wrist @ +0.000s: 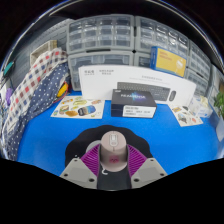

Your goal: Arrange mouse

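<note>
Between my fingers sits the mouse point(113, 150), the gripper point(112, 170) closed on it, both purple pads pressing its flanks. Beyond my fingertips a blue table point(60, 140) stretches towards a dark box point(132, 103) and white cartons point(120, 80). I judge the pick done; carrying and setting down remain. My mouse looks small, rounded, pale grey-pink, with a cable point(103, 174) trailing back toward me.

Matt plastic mouse point(113, 149) (smooth) over a blue cloth-like table point(50, 140).
</note>
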{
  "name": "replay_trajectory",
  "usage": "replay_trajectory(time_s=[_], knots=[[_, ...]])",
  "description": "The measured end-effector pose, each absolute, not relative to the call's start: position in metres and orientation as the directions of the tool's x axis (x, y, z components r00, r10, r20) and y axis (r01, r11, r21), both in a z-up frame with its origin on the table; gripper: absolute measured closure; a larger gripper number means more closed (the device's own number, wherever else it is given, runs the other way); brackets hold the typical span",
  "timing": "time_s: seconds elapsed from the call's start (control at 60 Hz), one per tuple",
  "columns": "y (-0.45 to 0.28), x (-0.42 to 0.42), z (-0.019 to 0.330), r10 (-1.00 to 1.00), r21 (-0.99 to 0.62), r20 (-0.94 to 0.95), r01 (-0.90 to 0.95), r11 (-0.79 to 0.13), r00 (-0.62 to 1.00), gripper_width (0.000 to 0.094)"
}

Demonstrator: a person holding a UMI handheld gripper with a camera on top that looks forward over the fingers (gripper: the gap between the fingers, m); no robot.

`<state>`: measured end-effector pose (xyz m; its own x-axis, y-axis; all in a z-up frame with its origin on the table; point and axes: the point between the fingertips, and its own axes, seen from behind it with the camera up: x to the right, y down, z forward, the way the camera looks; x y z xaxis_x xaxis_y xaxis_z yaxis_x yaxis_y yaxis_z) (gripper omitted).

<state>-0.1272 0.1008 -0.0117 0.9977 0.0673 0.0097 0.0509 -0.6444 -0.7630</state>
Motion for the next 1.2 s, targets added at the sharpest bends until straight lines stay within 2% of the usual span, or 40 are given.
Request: replay_trajectory(time_s=[0.133, 0.233, 0.317, 0.333, 0.35, 0.383, 0.433, 0.583, 0.833, 1.033, 1.2], knots=[[0.1, -0.128, -0.012, 0.054, -0.758, -0.022, 0.018, -0.652, 0.998, 0.0575], [0.1, -0.128, -0.012, 0.056, -0.753, 0.002, 0.038, -0.656, 0.998, 0.0505], [0.097, -0.132, -0.009, 0.028, -0.737, -0.044, -0.014, -0.676, 0.999, 0.0446], [0.097, -0.133, -0.006, 0.019, -0.737, -0.059, -0.03, -0.675, 0.998, 0.0409], [0.097, -0.134, -0.003, 0.013, -0.74, -0.071, -0.044, -0.671, 0.997, 0.031], [0.096, -0.133, 0.005, 0.0, -0.748, -0.079, -0.06, -0.661, 0.997, 0.0236], [0.094, -0.127, 0.02, -0.016, -0.762, -0.065, -0.06, -0.645, 0.998, 0.0049], [0.077, -0.115, 0.077, -0.059, -0.802, -0.035, -0.063, -0.594, 0.998, 0.0074], [0.023, -0.097, 0.167, -0.075, -0.821, -0.054, -0.087, -0.564, 0.996, 0.0077], [-0.025, -0.073, 0.221, -0.036, -0.851, -0.044, -0.057, -0.523, 0.998, 0.0071], [-0.067, -0.04, 0.249, -0.025, -0.872, -0.029, -0.037, -0.488, 0.999, 0.007]])
